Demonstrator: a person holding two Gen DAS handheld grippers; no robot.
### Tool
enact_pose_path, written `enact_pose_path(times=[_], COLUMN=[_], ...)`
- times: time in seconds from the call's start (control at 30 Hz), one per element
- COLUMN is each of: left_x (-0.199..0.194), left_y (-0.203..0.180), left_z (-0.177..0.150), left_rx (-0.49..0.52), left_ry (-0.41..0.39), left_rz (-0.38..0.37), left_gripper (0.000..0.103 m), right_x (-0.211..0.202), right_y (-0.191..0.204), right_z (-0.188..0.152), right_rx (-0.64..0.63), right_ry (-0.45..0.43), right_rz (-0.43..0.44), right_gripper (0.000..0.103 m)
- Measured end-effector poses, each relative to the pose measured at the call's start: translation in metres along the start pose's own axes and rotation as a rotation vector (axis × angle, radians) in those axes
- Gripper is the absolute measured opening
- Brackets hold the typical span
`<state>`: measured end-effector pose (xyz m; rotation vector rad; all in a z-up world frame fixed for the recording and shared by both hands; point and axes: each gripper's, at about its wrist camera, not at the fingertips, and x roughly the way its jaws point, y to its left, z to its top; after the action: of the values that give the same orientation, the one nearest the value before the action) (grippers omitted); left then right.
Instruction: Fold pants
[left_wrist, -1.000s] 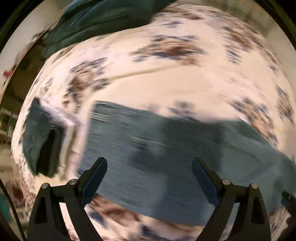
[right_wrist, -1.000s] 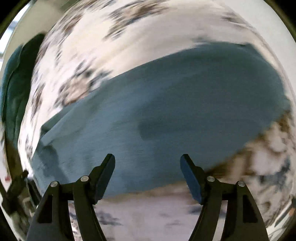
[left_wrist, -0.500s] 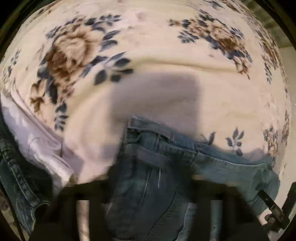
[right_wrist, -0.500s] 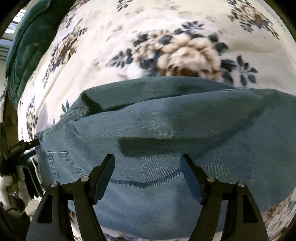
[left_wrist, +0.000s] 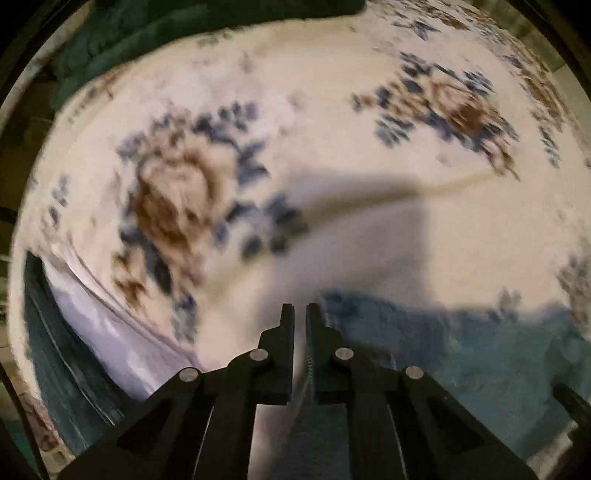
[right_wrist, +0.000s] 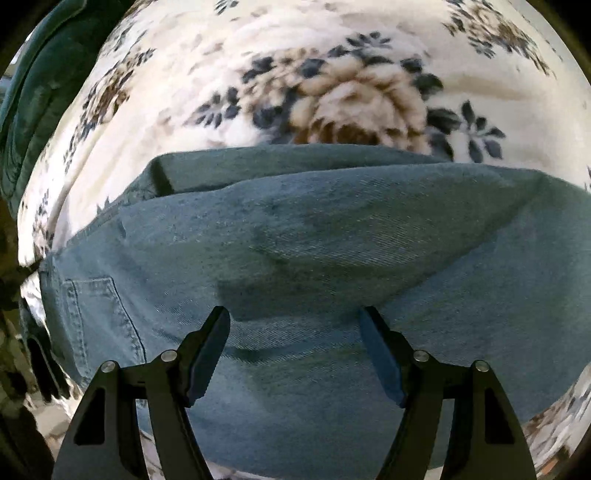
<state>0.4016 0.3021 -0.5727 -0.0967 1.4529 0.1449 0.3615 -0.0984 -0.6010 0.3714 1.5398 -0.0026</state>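
Jeans (right_wrist: 314, 258) are lying spread out on a floral blanket (right_wrist: 351, 92), covering most of the lower half of the right wrist view, with one layer folded over another near the far edge and a back pocket (right_wrist: 96, 314) showing at the left. The right gripper (right_wrist: 295, 343) is hovering over the denim with its fingers wide apart, not gripping anything.

The left gripper (left_wrist: 300, 332) is sitting with its fingers nearly together, just a thin gap between them. There's denim (left_wrist: 461, 362) running under and behind the fingers, and it looks like some of it is pinched lower down between them, but the view is blurry so I can't tell for sure. A white cloth (left_wrist: 110, 332) and another bit of denim (left_wrist: 62, 362) are lying toward the left edge of the blanket (left_wrist: 332, 110), and a dark green blanket (left_wrist: 147, 33) is sitting along the far edge.
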Motion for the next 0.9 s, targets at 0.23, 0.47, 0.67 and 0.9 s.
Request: enact_pose_path(times=[0.23,0.47,0.67,0.9], left_x=[-0.065,-0.022,0.021,0.028], left_y=[0.003,-0.060,-0.091,-0.101], left_z=[-0.088,-0.167,-0.177,-0.182], left_rx=[-0.214,-0.373,-0.478,-0.367], left_ry=[-0.085,0.104,0.137,0.109], left_rz=[-0.174,-0.294,-0.312,-0.203], left_gripper=[0.062,0.068,0.062,0.044], right_x=[-0.049,-0.057,-0.023,-0.019], right_y=[-0.053,-0.158,-0.188,-0.179], right_z=[-0.043,-0.127,-0.138,-0.145], right_rx=[0.173,0.558,0.701,0.541], right_ry=[-0.016,0.041,0.004,0.013], right_rz=[0.133,0.230,0.358,0.215], right_gripper=[0.075,0.075,0.022,0.012])
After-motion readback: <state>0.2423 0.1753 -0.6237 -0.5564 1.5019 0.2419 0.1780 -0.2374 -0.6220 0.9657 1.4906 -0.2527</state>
